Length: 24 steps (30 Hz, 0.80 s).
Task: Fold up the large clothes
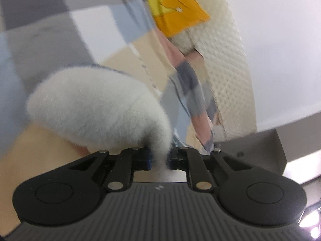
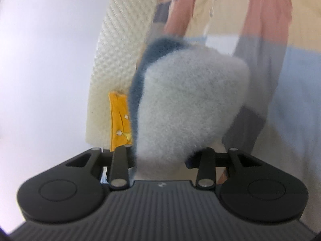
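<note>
Left wrist: our left tongs point(image 1: 159, 159) are pinching a fluffy pale-grey fleece garment point(image 1: 96, 108); our right tongs point(image 2: 160, 158) are clamping its blue-edged bunch too.

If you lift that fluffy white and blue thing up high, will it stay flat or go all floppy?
Probably floppy: the fluffy garment bunches into a soft lump where the left gripper pinches it. The right gripper squeezes a thick fold, so it likely squashes easily. Its fuzzy pile should grip rather than slip, though blur hides detail.
</note>
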Available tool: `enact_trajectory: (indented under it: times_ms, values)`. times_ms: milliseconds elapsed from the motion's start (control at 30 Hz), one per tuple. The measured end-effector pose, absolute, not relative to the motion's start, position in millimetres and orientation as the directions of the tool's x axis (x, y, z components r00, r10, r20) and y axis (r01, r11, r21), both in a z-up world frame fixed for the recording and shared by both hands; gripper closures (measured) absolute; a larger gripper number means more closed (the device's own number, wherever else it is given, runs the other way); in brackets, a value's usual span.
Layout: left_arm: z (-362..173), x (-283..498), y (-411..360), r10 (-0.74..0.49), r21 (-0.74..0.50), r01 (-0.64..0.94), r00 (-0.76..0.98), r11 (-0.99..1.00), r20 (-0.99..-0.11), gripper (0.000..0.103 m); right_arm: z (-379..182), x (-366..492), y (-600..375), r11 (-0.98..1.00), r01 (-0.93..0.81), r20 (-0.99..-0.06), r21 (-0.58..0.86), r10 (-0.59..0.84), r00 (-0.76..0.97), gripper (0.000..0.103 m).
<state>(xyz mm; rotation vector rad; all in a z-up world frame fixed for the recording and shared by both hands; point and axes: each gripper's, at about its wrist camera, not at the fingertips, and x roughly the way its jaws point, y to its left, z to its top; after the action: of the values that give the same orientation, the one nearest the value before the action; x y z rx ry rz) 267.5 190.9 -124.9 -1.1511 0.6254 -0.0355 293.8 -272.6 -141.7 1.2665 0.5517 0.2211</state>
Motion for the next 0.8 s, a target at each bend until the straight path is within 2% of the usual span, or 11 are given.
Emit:
enact_trajectory:
  times_ms: [333,600,800]
  values:
    - [-87.0,422.1,66.3,-0.455,-0.828,-0.196,0.757,0.526,-0.469,0.088,-111.8,387.0,-384.4,0.375,0.134,-0.273,0.917,0.349,0.896,0.063]
    - [-87.0,579.0,-5.4,-0.502,-0.800,-0.150,0.708,0.581,-0.497,0.088,-114.3,505.2,-437.4,0.420,0.175,-0.312,0.891,0.285,0.906,0.063]
    - [-115.0,668.7,-39.1,-0.538,-0.791,-0.076,0.693,0.607,-0.480,0.088,-143.0,560.4,-464.8,0.447,0.138,-0.274,0.884,0.256,0.927,0.063]
